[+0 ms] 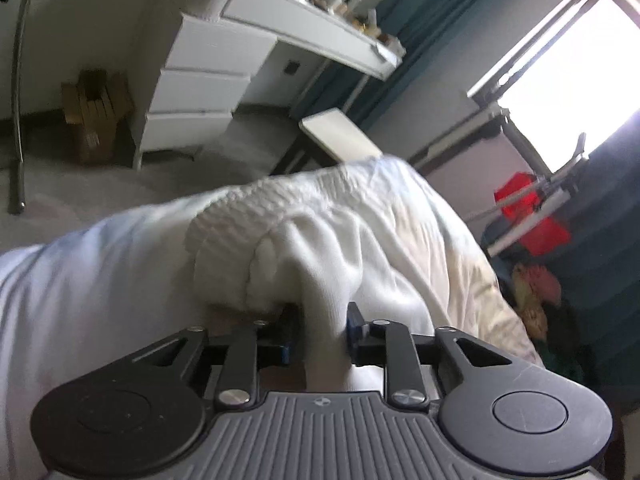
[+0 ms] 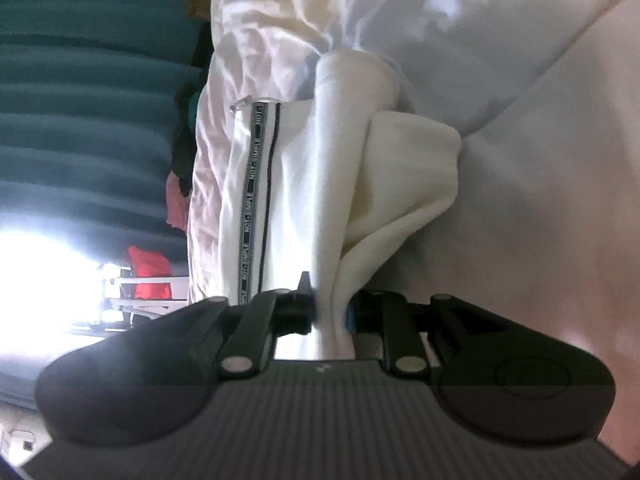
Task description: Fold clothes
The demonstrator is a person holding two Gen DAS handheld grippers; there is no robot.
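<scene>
Right wrist view is showing the bed (image 2: 540,160) carrying white trousers (image 2: 296,184), bunched and lifted, not lying folded. Left tool (image 1: 320,332) is pinching their ribbed waistband (image 1: 256,208); right tool (image 2: 330,308) is pinching a fold.

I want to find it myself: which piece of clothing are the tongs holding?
Look on the big white rumpled bedsheet. Both tongs, left and right, pinch cream-white knit trousers. Only they carry a black lettered side stripe and a ribbed waistband.
</scene>
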